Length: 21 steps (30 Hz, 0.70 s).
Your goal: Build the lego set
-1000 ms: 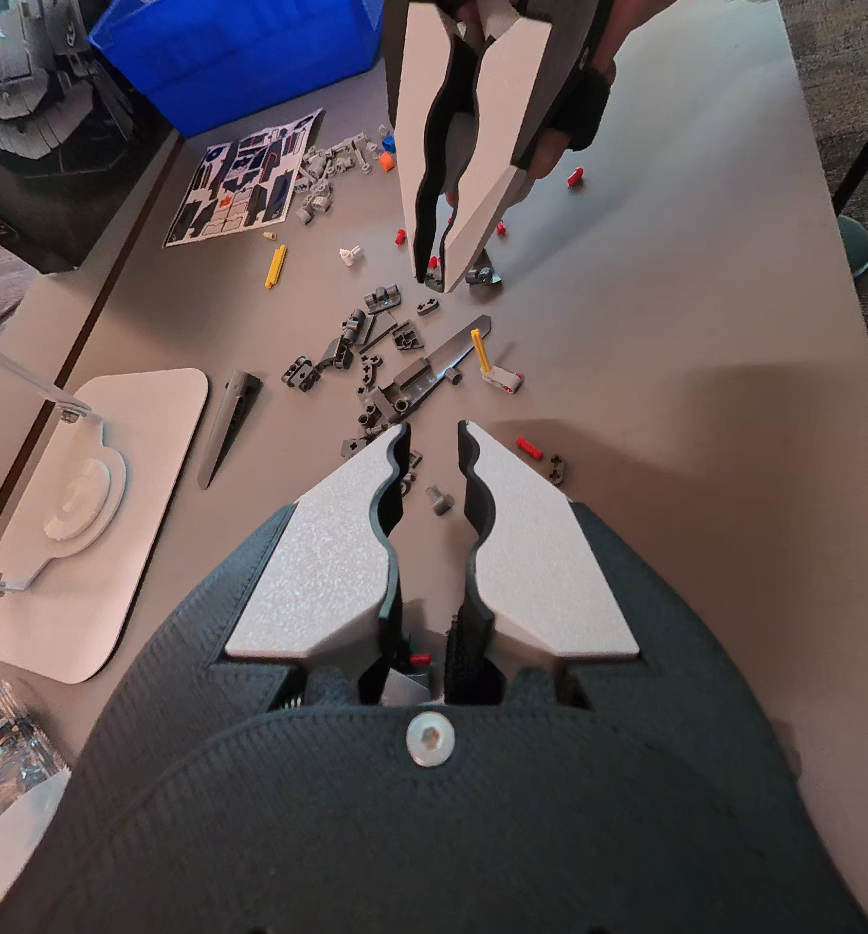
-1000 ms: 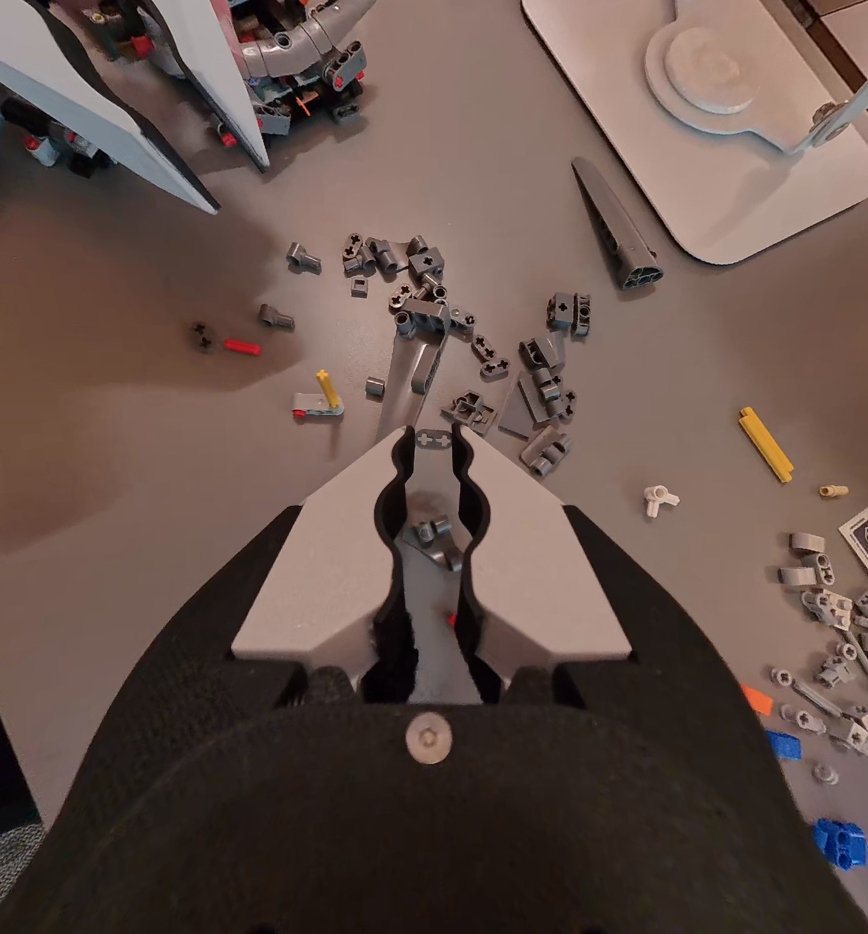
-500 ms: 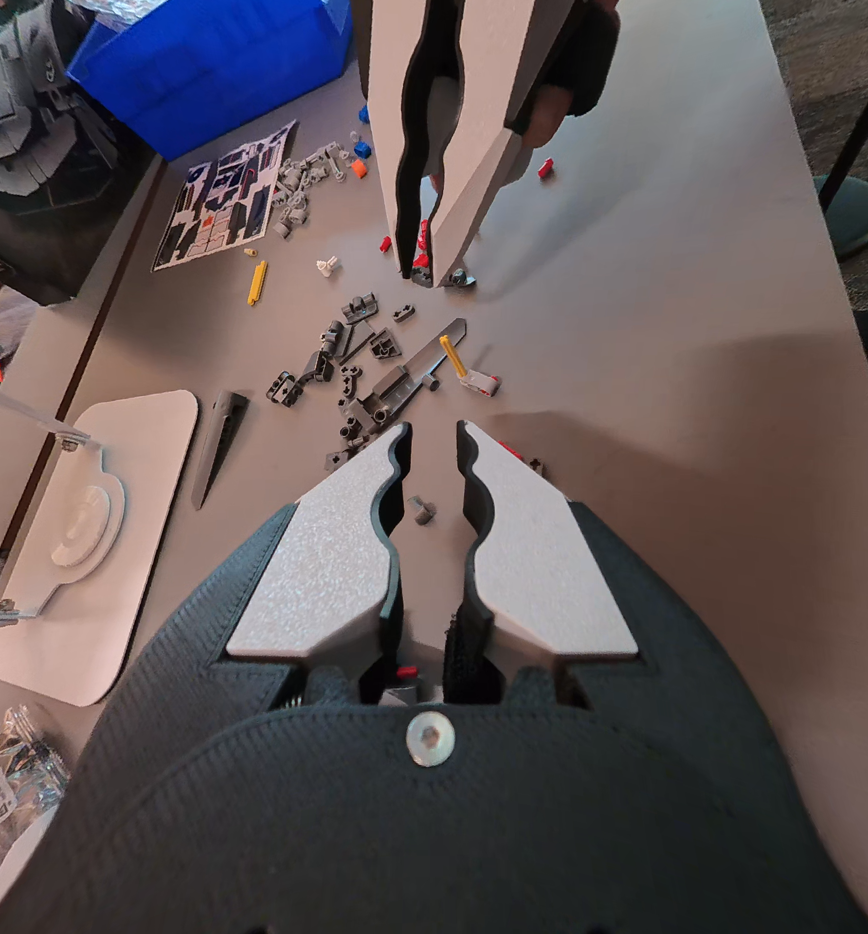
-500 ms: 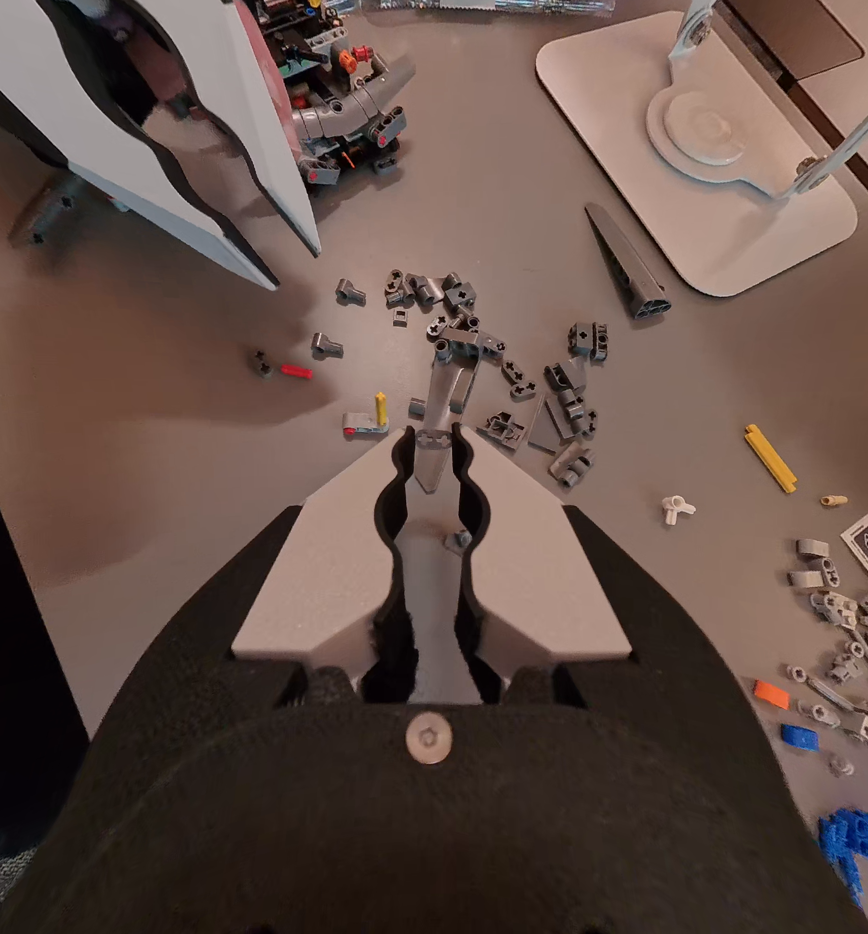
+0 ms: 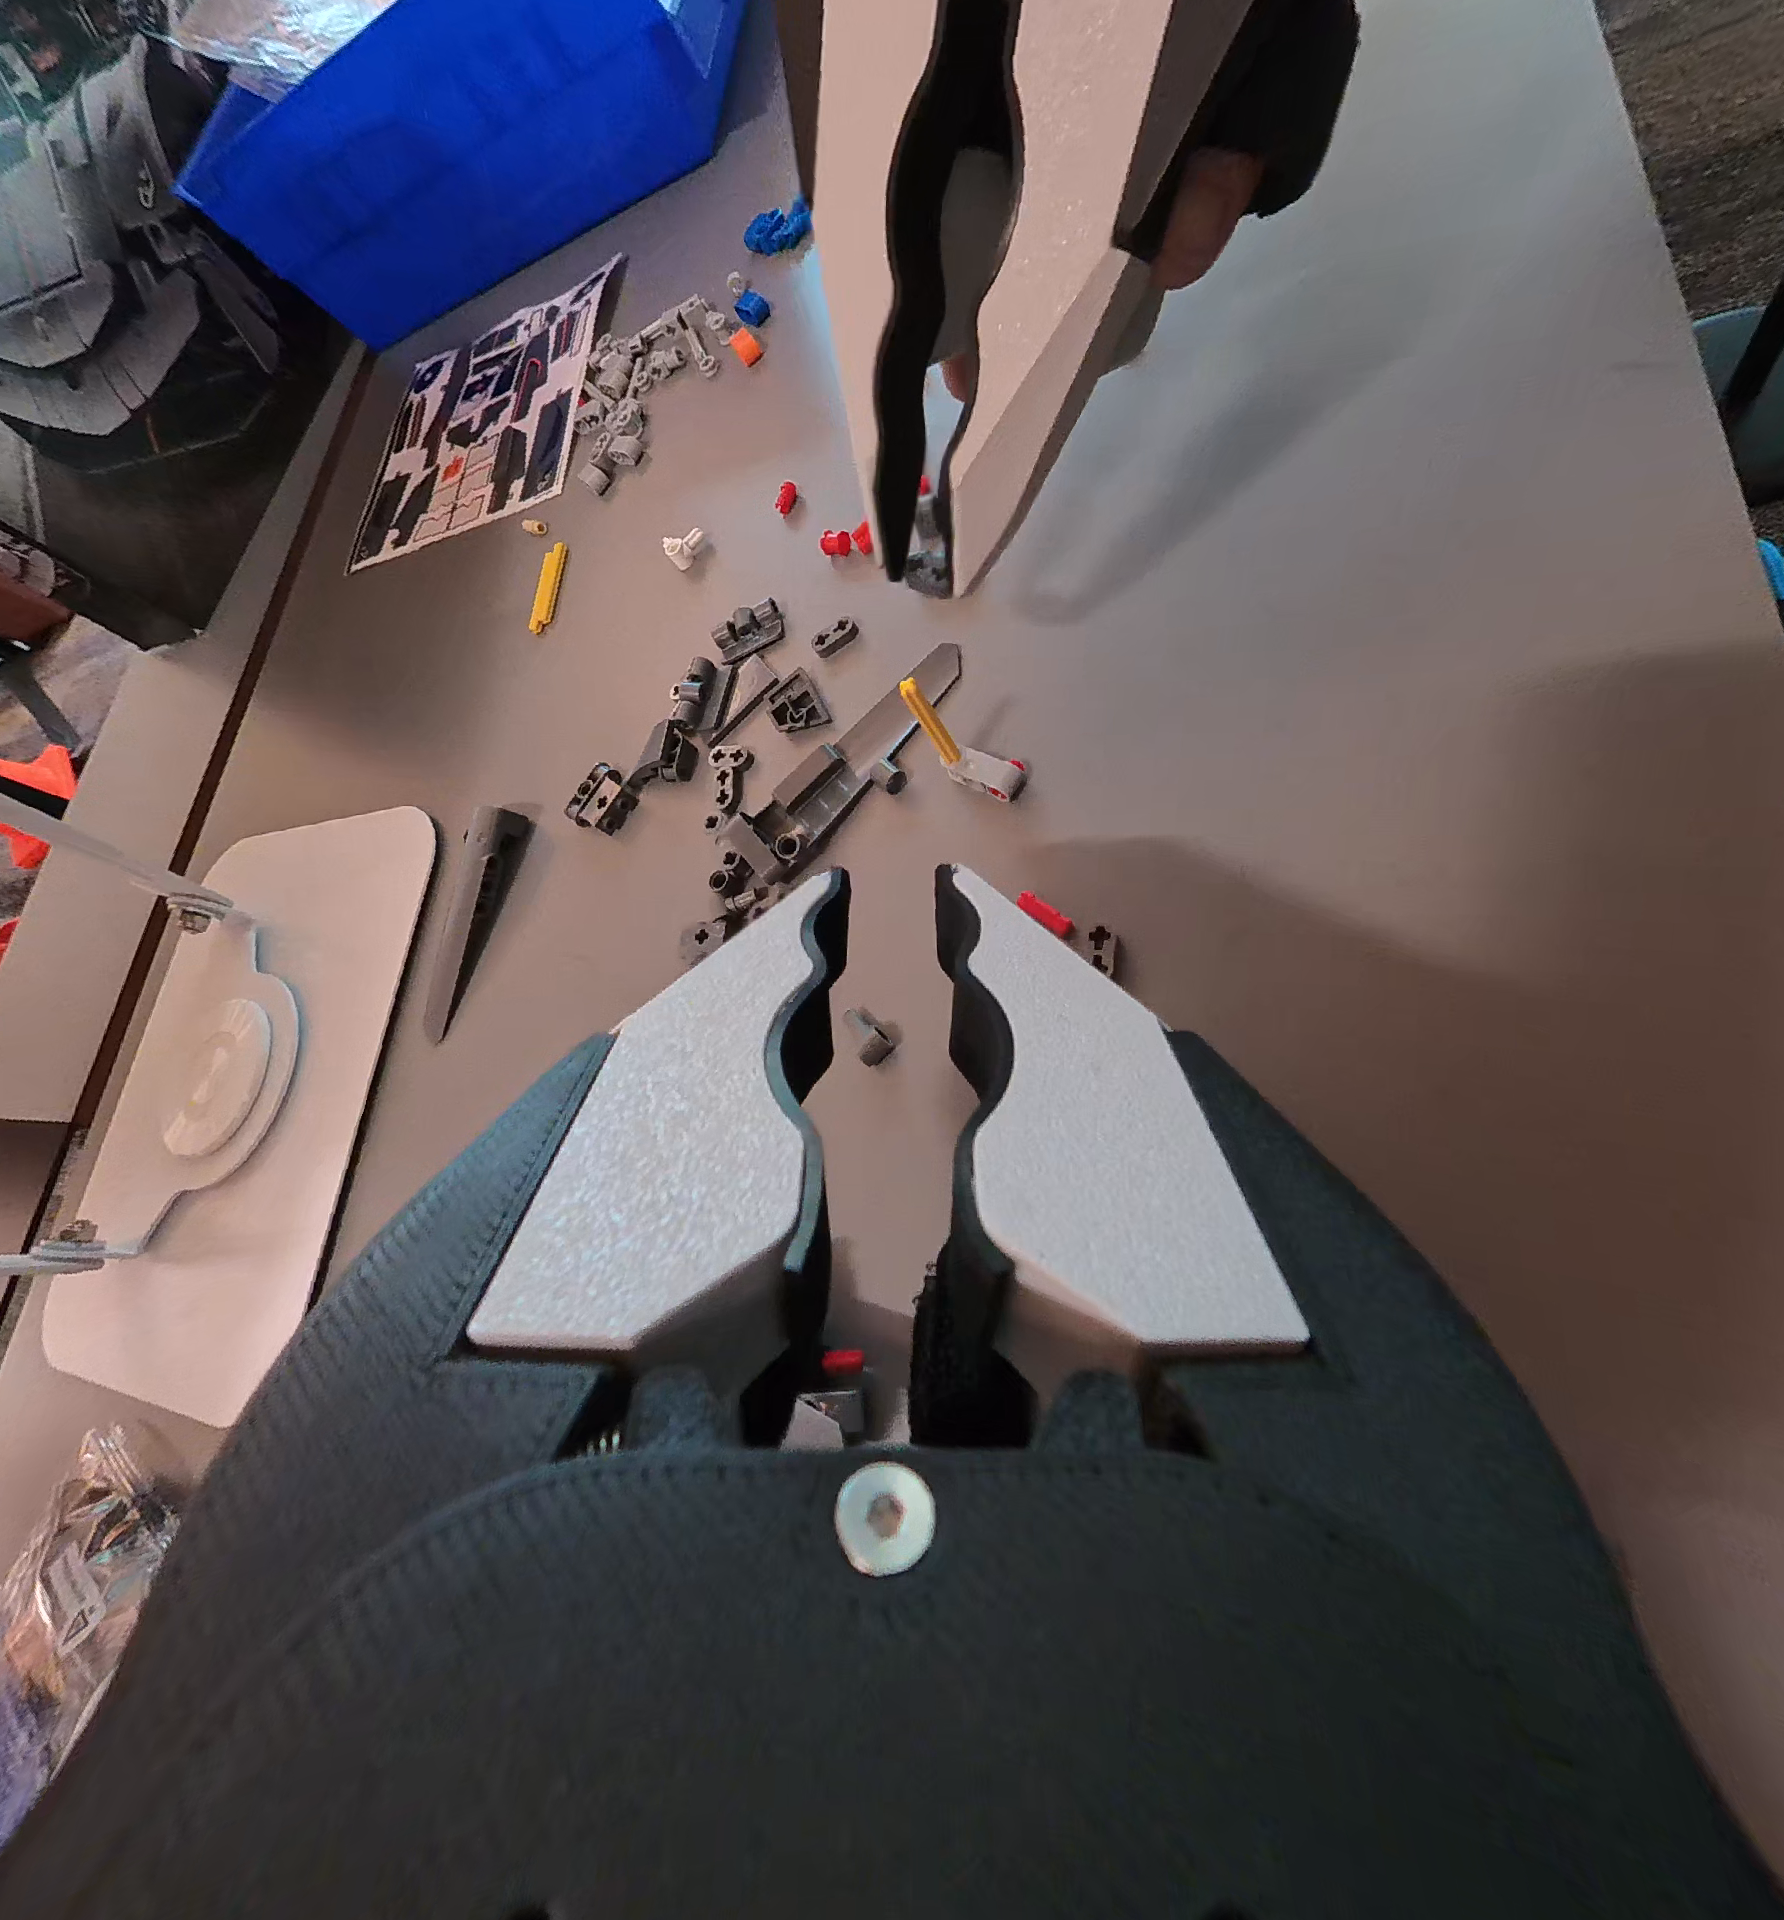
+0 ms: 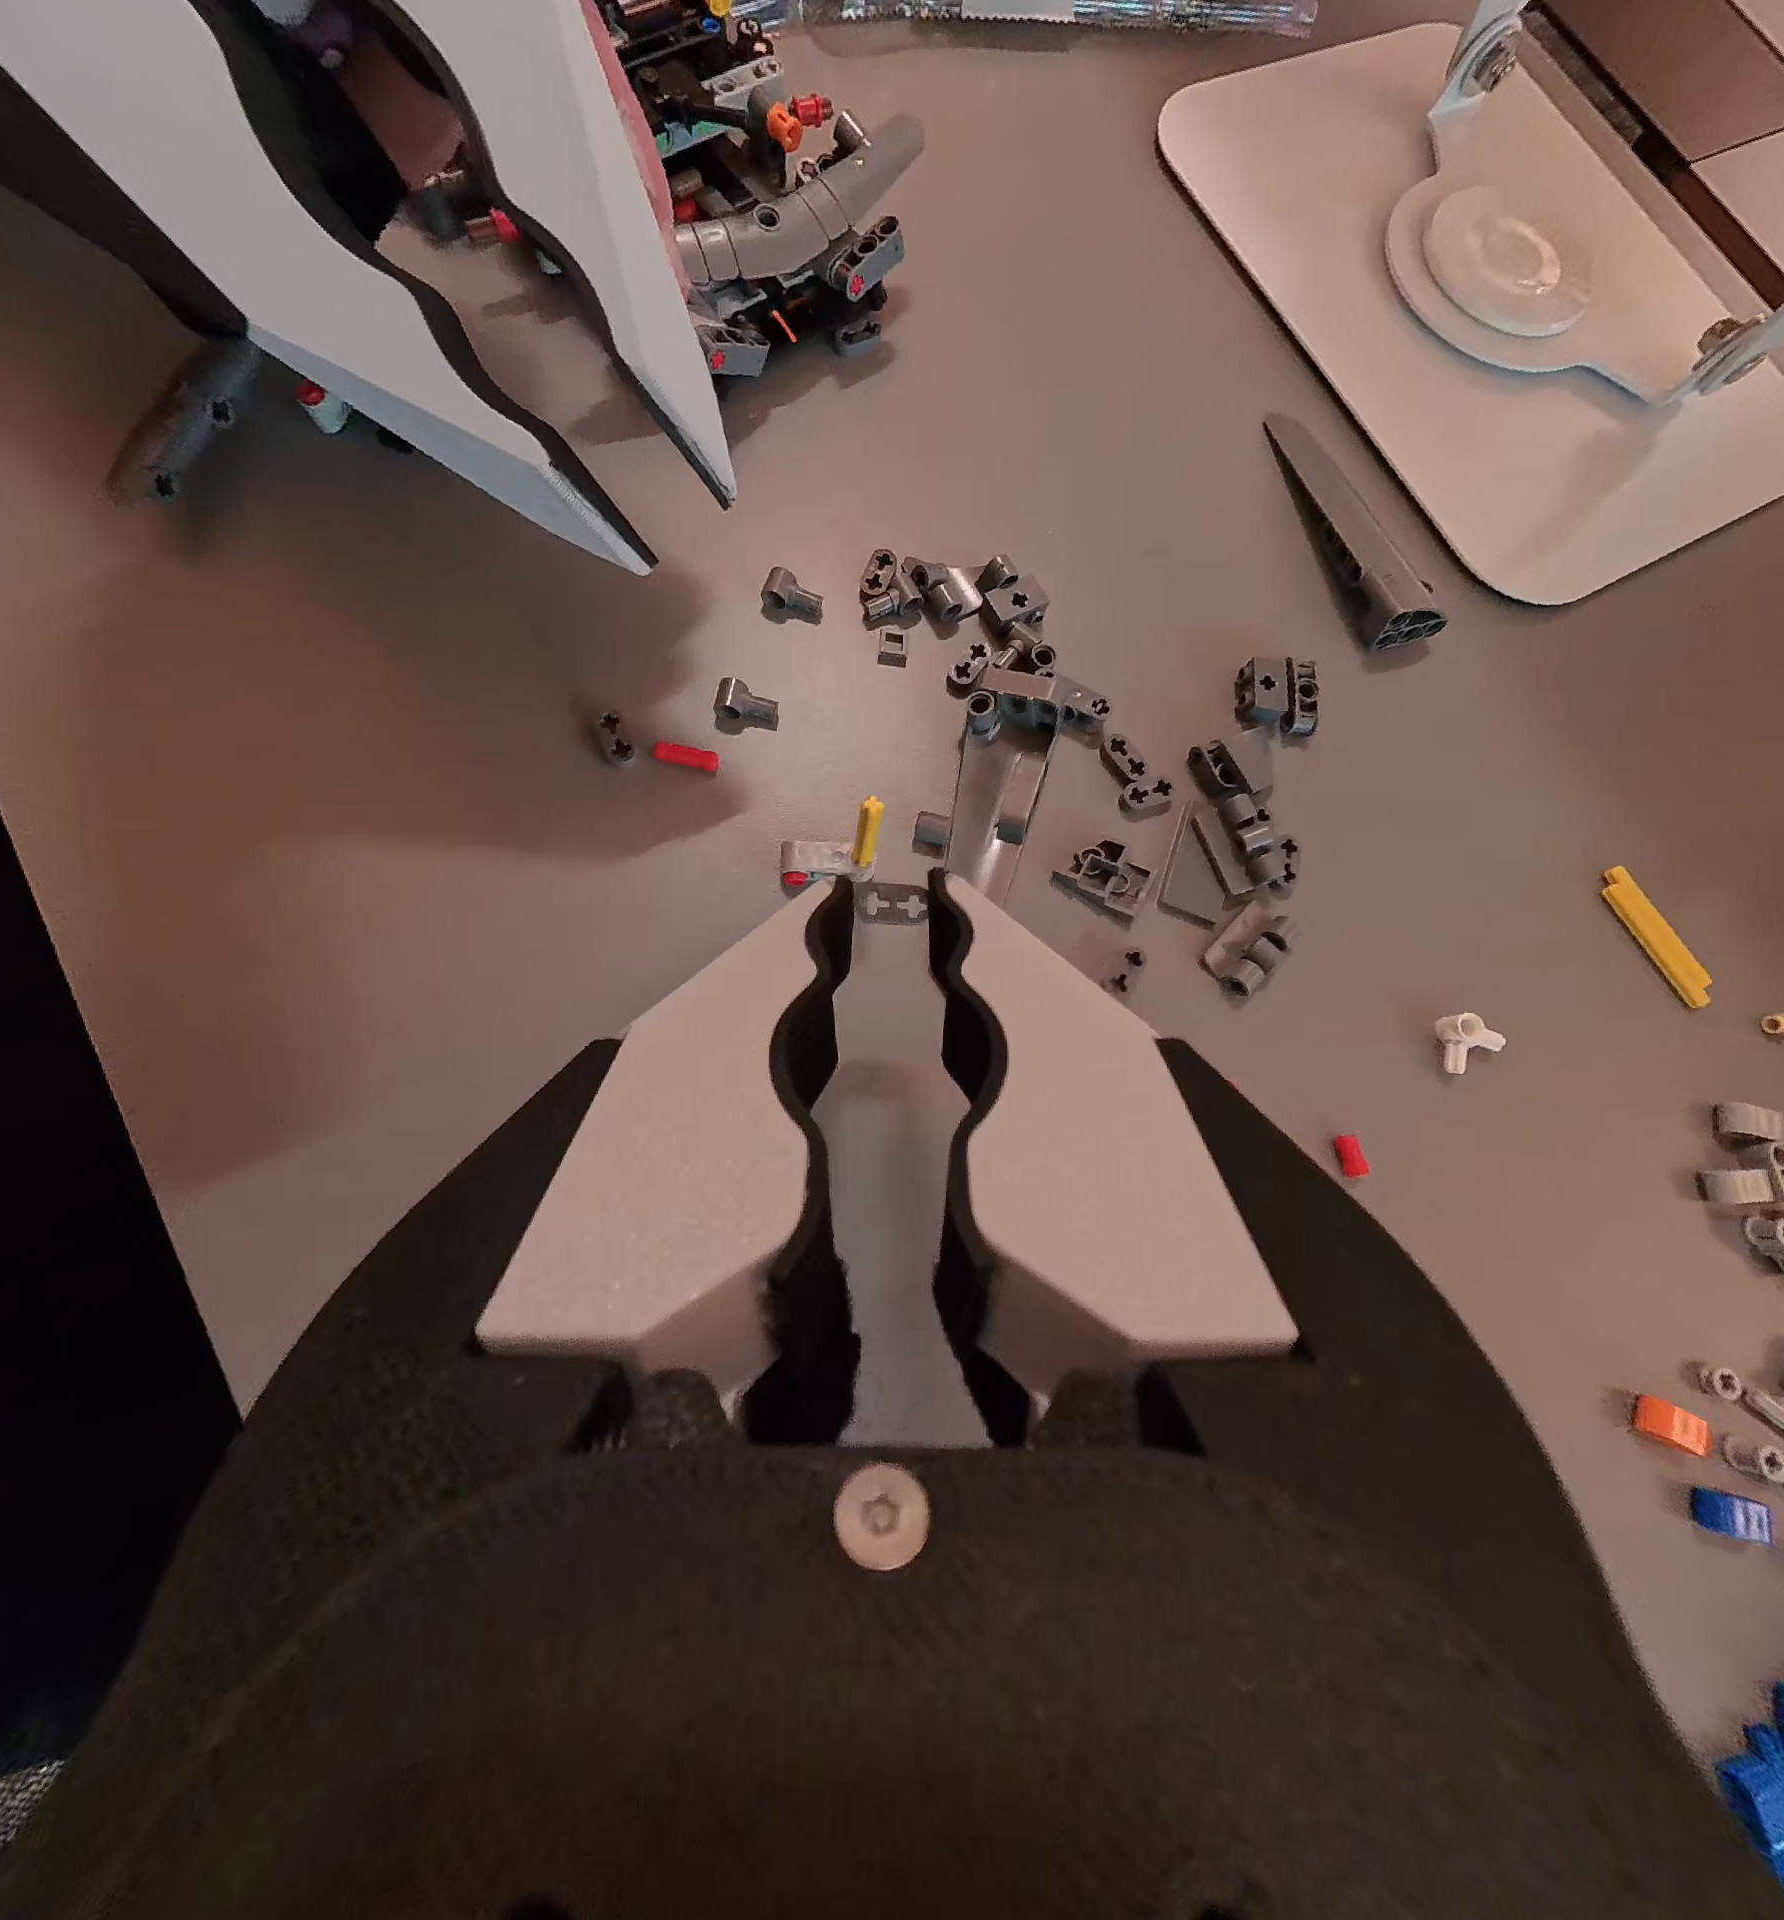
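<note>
My right gripper (image 6: 890, 885) is shut on a small flat grey two-hole piece (image 6: 893, 906) and holds it at the fingertips above the table (image 6: 452, 935). In the left wrist view the right gripper (image 5: 926, 584) hangs tips down over the far part of the table, beside loose red pins. My left gripper (image 5: 893, 875) is open and empty. A small grey connector (image 5: 870, 1034) lies on the table below its fingers. In the right wrist view the left gripper (image 6: 688, 532) hangs at the upper left. A scatter of dark grey pieces (image 5: 753, 748) lies between the two grippers and also shows in the right wrist view (image 6: 1075, 727).
A part-built model (image 6: 784, 239) stands behind the left gripper. A yellow axle on a light grey connector (image 6: 836, 847), a red pin (image 6: 685, 755), a dark tapered piece (image 6: 1355, 540), a white stand base (image 6: 1490, 343), a blue bin (image 5: 452, 156) and a sticker sheet (image 5: 493, 416) are around. My right fingertips sit around 8 centimeters from my left ones. About 6 centimeters separates my left fingertips from the small grey connector (image 5: 870, 1034). It turns up in the right wrist view (image 6: 787, 594) as well.
My right gripper has risen from the table with the flat grey piece still in its tips. It now looms larger in the left wrist view. My left gripper has drawn back slightly.
</note>
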Motion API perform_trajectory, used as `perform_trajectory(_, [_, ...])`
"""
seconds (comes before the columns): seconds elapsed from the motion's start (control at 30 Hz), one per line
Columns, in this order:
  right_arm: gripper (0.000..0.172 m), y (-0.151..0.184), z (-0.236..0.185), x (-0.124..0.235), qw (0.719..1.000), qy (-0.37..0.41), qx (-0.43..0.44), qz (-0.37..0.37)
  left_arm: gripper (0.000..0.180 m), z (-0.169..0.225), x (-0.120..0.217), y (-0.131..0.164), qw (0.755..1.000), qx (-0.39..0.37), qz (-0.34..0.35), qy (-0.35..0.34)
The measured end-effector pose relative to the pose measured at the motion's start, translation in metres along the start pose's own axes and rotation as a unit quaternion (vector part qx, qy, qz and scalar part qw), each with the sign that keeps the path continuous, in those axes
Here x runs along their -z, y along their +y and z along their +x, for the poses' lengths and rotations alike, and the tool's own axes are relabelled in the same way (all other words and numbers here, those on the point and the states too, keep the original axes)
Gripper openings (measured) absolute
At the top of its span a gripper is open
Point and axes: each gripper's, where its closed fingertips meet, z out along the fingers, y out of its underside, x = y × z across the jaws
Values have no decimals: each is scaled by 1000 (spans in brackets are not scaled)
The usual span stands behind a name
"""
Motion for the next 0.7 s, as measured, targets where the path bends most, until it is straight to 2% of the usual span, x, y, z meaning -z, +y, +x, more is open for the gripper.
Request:
perform_trajectory(0.3, [12, 4, -9, 1, 1000, 3, -5, -1, 14, 4, -1, 1, 1000, 2, 1, 6])
perform_trajectory(0.53, [12, 26, -35, -7, 999, -28, 9, -33, 14, 10, -1, 2, 1000, -2, -1, 12])
perform_trajectory(0.7, [12, 16, -34, -6, 1000, -11, 14, -12, 13, 12, -3, 1, 1000, -5, -1, 14])
